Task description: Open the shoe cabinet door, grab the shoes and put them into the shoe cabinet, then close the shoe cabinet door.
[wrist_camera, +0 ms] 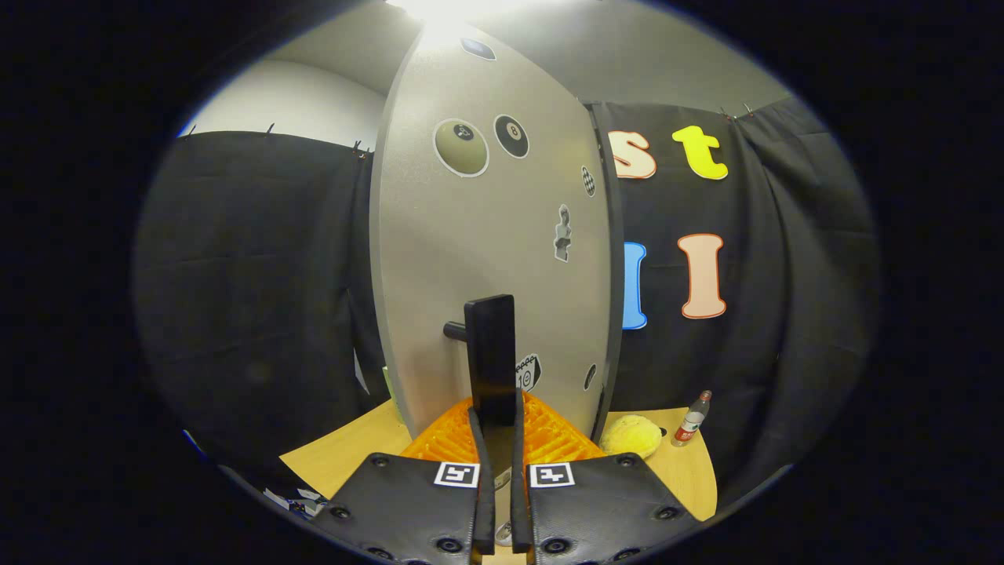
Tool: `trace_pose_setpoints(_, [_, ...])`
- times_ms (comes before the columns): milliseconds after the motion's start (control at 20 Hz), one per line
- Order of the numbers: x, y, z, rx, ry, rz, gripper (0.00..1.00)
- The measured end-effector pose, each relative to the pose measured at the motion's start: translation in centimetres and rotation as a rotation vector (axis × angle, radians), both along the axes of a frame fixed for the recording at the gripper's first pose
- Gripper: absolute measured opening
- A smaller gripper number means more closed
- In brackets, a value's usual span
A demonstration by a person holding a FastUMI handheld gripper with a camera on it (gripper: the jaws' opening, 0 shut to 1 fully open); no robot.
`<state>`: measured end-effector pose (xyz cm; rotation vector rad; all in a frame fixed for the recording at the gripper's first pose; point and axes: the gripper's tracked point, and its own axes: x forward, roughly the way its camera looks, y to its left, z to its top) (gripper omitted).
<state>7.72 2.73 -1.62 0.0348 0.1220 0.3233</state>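
Gripper view — fingers closed on the cabinet door's handle.

The gripper [497,439] has its jaws narrowed onto the lower end of the black upright bar handle [490,357], whose long axis runs vertically straight ahead; behind it stands the pale grey sticker-covered cabinet door [478,251] — edge to the right. Beyond lie an orange ribbed plastic tray [549,439], a yellow fuzzy slipper-like shoe [631,436] and a small clear bottle [692,420] on the light wooden table [345,451].

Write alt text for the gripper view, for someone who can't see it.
The tongs are shut on the black handle of a grey cabinet door covered in stickers. Behind it an orange mat, a yellow plush and a bottle sit on a wooden table.
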Motion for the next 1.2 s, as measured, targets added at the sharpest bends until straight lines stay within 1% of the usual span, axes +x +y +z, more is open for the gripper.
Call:
trace_pose_setpoints(150, [-0.2, -1.6, -0.1, 0.024, 0.01, 0.002, 0.09])
trace_pose_setpoints(300, [0.2, -3.5, 0.0, 0.06, 0.001, -0.039, 0.09])
trace_pose_setpoints(450, [1.1, -5.8, -0.1, 0.052, -0.01, -0.075, 0.08])
trace_pose_setpoints(500, [0.6, -5.1, 0.0, 0.09, 0.005, -0.031, 0.06])
trace_pose_setpoints(550, [0.2, -3.8, 0.0, 0.138, 0.023, 0.027, 0.07])
trace_pose_setpoints(600, [-0.2, -3.0, 0.3, 0.155, 0.023, 0.063, 0.07])
trace_pose_setpoints(650, [-0.2, -2.9, 0.6, 0.129, 0.008, 0.072, 0.08])
trace_pose_setpoints(750, [0.1, -5.1, 0.4, 0.048, -0.021, 0.024, 0.08])
trace_pose_setpoints(800, [0.4, -5.2, -0.1, 0.038, -0.021, 0.017, 0.08])
trace_pose_setpoints(850, [0.0, -5.1, -0.6, 0.059, 0.005, 0.018, 0.07])
trace_pose_setpoints(900, [-0.6, -4.5, -0.7, 0.094, 0.034, 0.007, 0.1])
trace_pose_setpoints(1000, [-1.5, -4.4, -1.0, 0.166, 0.084, -0.041, 0.12])
trace_pose_setpoints(1150, [-2.4, -4.9, -0.8, 0.239, 0.118, -0.173, 0.31])
trace_pose_setpoints(1200, [-2.8, -4.7, -0.5, 0.256, 0.114, -0.2, 0.31])
